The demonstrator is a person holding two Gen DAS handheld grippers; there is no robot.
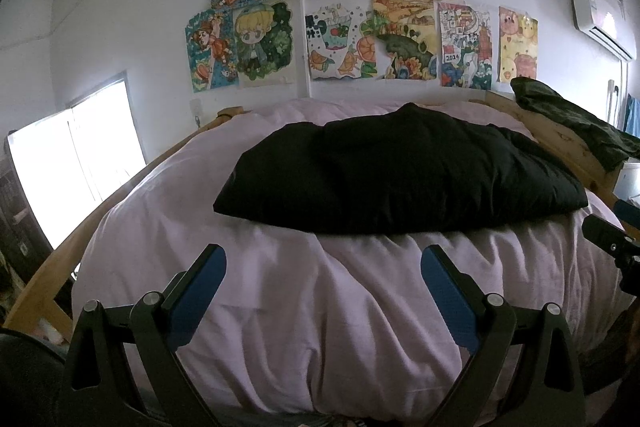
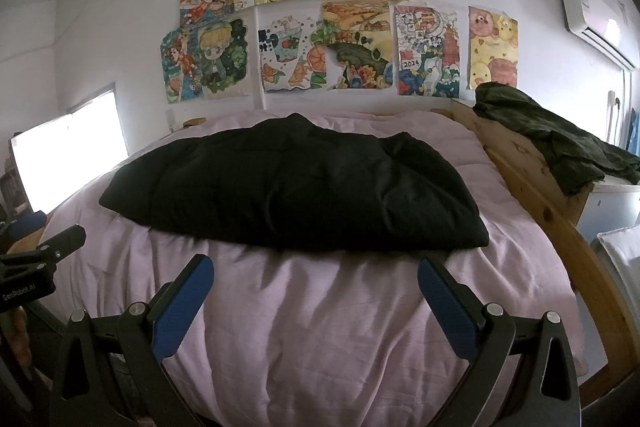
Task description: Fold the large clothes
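A large black garment [image 1: 400, 175] lies folded in a thick bundle on the pale pink bedcover [image 1: 320, 307], in the middle of the bed. It also shows in the right wrist view [image 2: 296, 187]. My left gripper [image 1: 323, 259] is open and empty, held above the near part of the bed, short of the garment's front edge. My right gripper [image 2: 316, 269] is open and empty too, just short of the garment's near edge. The right gripper's body [image 1: 612, 239] shows at the right edge of the left view, and the left gripper's body [image 2: 36, 263] at the left edge of the right view.
The bed has a wooden frame [image 2: 532, 195]. A dark green garment [image 2: 552, 143] hangs over the right headboard corner. Children's drawings [image 1: 360, 7] cover the white wall behind. A bright window [image 1: 76, 155] is at the left, an air conditioner [image 2: 592, 23] at the upper right.
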